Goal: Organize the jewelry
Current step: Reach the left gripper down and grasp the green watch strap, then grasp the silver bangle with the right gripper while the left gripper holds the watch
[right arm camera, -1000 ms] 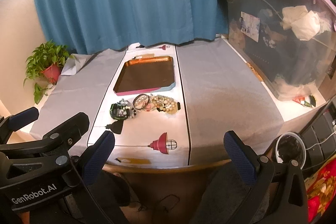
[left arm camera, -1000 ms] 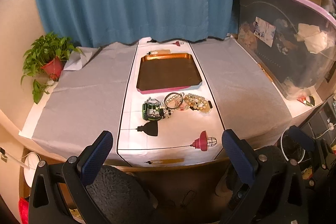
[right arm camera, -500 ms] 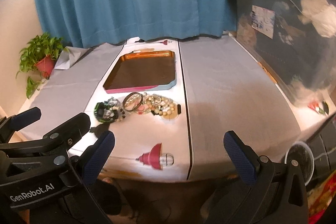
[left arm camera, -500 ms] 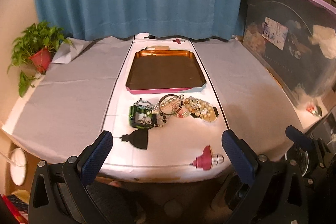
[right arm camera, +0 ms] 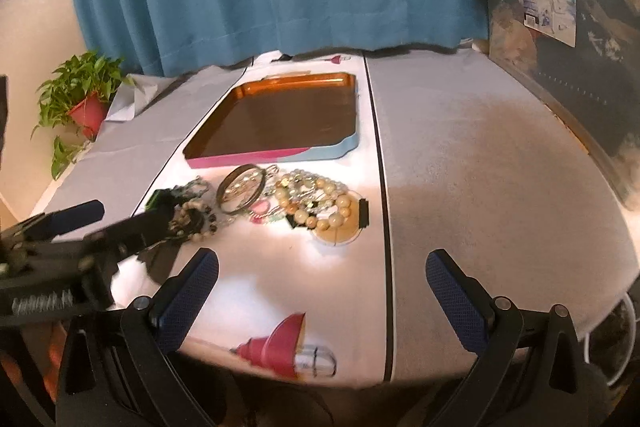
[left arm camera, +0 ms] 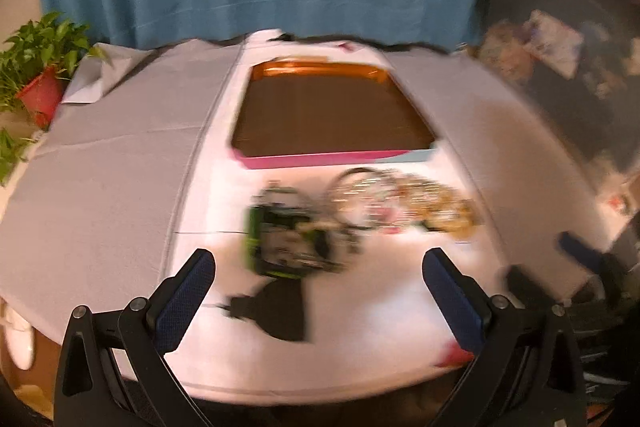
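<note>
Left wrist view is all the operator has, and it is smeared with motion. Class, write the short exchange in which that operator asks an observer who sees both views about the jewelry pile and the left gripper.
Operator: The pile is a blur for me. What is at its right end and in its middle?
Observer: At the right end is a bracelet of large cream beads. In the middle a metal bangle lies tilted on other pieces.
Operator: Where is my left gripper relative to the pile?
Observer: The left gripper is at the pile's left end, jaws apart, one finger over the green piece. I cannot tell whether it touches.
</note>
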The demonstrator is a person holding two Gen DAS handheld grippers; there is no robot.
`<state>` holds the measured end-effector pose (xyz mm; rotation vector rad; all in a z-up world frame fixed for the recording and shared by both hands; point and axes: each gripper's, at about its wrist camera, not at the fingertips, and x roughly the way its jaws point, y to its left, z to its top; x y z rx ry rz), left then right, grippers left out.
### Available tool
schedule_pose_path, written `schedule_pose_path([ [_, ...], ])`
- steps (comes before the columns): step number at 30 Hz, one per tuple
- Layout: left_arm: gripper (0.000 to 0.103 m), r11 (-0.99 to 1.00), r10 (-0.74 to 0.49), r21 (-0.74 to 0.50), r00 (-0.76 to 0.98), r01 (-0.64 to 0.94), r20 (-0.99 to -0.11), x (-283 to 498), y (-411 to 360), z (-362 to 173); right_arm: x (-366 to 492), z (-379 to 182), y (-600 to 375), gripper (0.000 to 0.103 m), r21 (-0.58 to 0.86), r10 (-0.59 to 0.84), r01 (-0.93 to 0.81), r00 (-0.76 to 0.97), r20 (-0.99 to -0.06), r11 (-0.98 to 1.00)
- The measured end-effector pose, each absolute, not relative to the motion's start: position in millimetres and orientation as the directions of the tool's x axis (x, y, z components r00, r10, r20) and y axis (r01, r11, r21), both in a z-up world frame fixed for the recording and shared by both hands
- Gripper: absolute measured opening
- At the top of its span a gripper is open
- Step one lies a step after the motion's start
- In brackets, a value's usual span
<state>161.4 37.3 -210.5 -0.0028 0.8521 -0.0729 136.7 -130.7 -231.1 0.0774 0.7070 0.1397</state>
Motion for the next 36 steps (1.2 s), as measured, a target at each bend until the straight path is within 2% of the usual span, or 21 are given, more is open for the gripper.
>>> schedule_pose_path([
  [3,0.103,0.999,-0.029,-0.007,0.650,0.037,-0.759,174,61,-222,136,-242,-133,0.103,0.127,0.243,-0.208,0.779,-0.578,0.970],
  [6,0.103,1.000,-0.020,-0.005,0.651,0.026,-0.759,178,83,-229,144,-248,-138,0.103,0.139,0.277,-0.243,0.757,-0.592,0.960],
  [9,0.096,0.997,-0.083,-0.063,0.640,0.054,-0.764,181,97,-237,156,-253,-153,0.103,0.232,0.316,-0.218,0.731,-0.605,0.948],
  [10,0.085,0.993,-0.116,-0.089,0.630,0.074,-0.768,183,100,-241,162,-255,-160,0.103,0.273,0.329,-0.198,0.718,-0.614,0.941],
  [11,0.067,0.992,-0.123,-0.094,0.627,0.078,-0.770,184,101,-242,167,-256,-164,0.103,0.303,0.335,-0.177,0.706,-0.624,0.936],
  [13,0.049,0.991,-0.136,-0.097,0.615,0.096,-0.777,191,100,-248,174,-261,-171,0.103,0.370,0.374,-0.159,0.678,-0.633,0.915],
  [15,0.039,0.988,-0.151,-0.107,0.604,0.109,-0.783,198,99,-253,179,-263,-171,0.102,0.397,0.393,-0.157,0.669,-0.630,0.904],
  [16,0.030,0.988,-0.155,-0.107,0.598,0.114,-0.786,202,99,-255,180,-262,-168,0.100,0.390,0.392,-0.164,0.672,-0.628,0.906],
  [17,0.020,0.988,-0.152,-0.101,0.593,0.118,-0.791,205,98,-257,181,-260,-163,0.093,0.385,0.404,-0.188,0.672,-0.621,0.904],
  [18,0.016,0.988,-0.151,-0.095,0.585,0.125,-0.797,208,98,-260,183,-259,-158,0.088,0.388,0.426,-0.214,0.662,-0.617,0.896],
  [20,0.015,0.990,-0.132,-0.076,0.588,0.119,-0.798,209,99,-260,190,-256,-144,0.070,0.402,0.482,-0.280,0.632,-0.607,0.872],
  [21,0.015,0.990,-0.137,-0.083,0.585,0.118,-0.799,209,100,-259,195,-254,-133,0.067,0.404,0.514,-0.322,0.613,-0.600,0.856],
  [23,0.015,0.991,-0.133,-0.098,0.600,0.091,-0.789,207,105,-249,201,-252,-116,0.052,0.391,0.545,-0.379,0.588,-0.598,0.839],
  [28,0.015,0.995,-0.026,0.039,0.641,0.087,-0.767,204,99,-220,221,-257,-84,0.031,0.313,0.524,-0.429,0.581,-0.623,0.847],
  [31,0.015,0.983,0.053,0.152,0.642,0.100,-0.765,207,90,-218,235,-268,-81,0.029,0.330,0.515,-0.403,0.560,-0.649,0.854],
  [33,0.015,0.971,0.100,0.214,0.637,0.104,-0.764,207,84,-221,242,-276,-81,0.024,0.357,0.521,-0.384,0.541,-0.660,0.851],
  [34,0.015,0.961,0.135,0.259,0.649,0.099,-0.749,205,81,-222,245,-279,-81,0.018,0.373,0.528,-0.377,0.533,-0.661,0.848],
  [36,0.015,0.927,0.209,0.364,0.686,0.088,-0.697,199,74,-223,250,-285,-87,0.014,0.421,0.553,-0.360,0.521,-0.650,0.833],
])
